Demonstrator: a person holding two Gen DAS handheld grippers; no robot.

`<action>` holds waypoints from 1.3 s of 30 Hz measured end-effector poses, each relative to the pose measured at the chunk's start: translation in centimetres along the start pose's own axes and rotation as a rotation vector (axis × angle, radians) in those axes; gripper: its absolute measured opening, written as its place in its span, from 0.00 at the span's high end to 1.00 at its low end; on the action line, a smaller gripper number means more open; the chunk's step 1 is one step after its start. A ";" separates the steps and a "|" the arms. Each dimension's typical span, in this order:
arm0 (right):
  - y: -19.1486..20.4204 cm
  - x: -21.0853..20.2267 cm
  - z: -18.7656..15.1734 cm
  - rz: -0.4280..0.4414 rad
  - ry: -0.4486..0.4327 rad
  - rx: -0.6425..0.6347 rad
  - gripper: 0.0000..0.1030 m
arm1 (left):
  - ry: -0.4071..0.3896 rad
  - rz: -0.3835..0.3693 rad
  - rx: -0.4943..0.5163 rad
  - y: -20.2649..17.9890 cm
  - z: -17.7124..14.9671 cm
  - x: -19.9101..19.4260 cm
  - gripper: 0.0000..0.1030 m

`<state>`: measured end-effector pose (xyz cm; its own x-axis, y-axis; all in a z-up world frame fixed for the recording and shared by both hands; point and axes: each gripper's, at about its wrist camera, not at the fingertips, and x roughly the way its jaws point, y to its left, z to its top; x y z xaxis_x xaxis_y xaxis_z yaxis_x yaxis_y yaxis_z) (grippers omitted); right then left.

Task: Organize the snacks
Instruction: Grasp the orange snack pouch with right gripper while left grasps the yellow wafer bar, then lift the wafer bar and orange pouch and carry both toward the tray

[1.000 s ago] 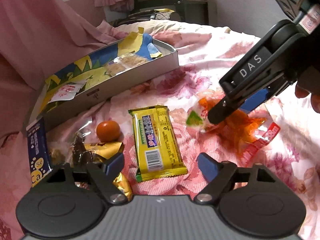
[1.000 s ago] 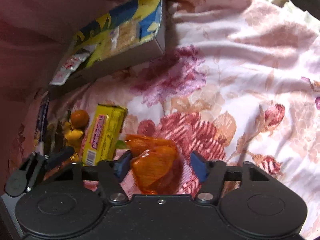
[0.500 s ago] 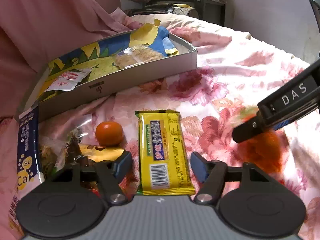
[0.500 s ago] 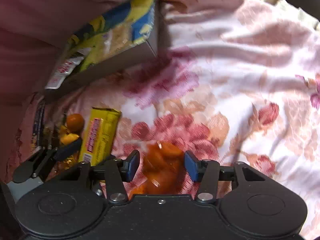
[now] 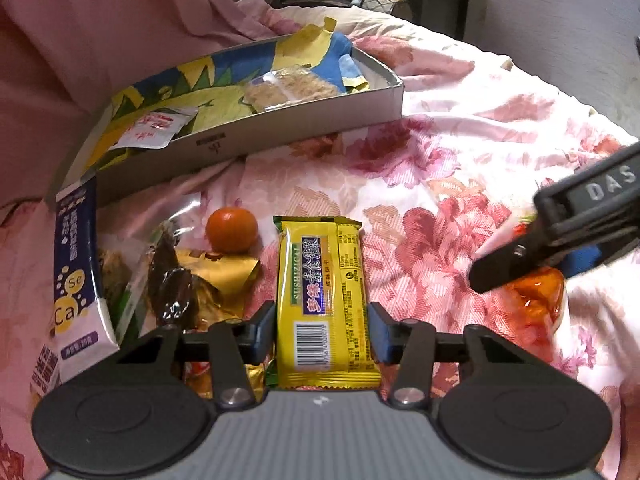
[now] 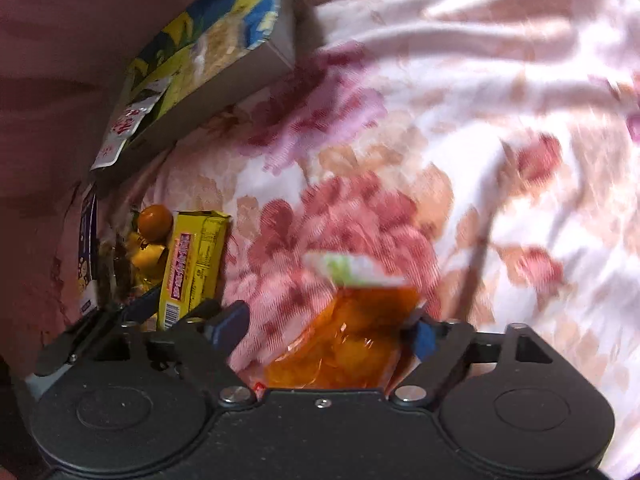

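Our left gripper (image 5: 322, 334) closes around the yellow foil snack bar (image 5: 326, 300), just before the shallow cardboard tray (image 5: 248, 142), to lift it. Our right gripper (image 6: 324, 330) spreads, releasing the orange jelly pouch (image 6: 344, 344).

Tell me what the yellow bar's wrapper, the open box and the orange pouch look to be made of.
Yellow bar's wrapper: glossy printed plastic film, going by its sheen and crimped ends. Open box: matte grey cardboard, with flat stiff walls and a folded corner. Orange pouch: clear shiny plastic, probably, since the contents show through.
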<state>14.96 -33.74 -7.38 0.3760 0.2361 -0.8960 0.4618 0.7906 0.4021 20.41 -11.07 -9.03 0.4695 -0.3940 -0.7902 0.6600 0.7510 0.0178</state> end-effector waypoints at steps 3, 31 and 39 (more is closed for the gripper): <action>-0.8 -0.3 -0.4 0.003 0.016 0.049 0.16 | -0.007 0.003 -0.003 0.0 0.0 0.2 0.46; -0.5 -0.8 0.1 -0.007 -0.037 0.014 0.53 | -0.041 0.023 -0.015 0.3 0.0 0.8 0.44; -0.1 -1.1 0.2 0.032 -0.065 0.008 0.54 | -0.042 0.031 -0.022 0.4 0.0 0.8 0.49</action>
<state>14.68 -34.15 -6.42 0.4420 0.2239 -0.8686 0.4549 0.7786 0.4322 21.06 -11.07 -9.67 0.5140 -0.3917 -0.7631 0.6321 0.7743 0.0283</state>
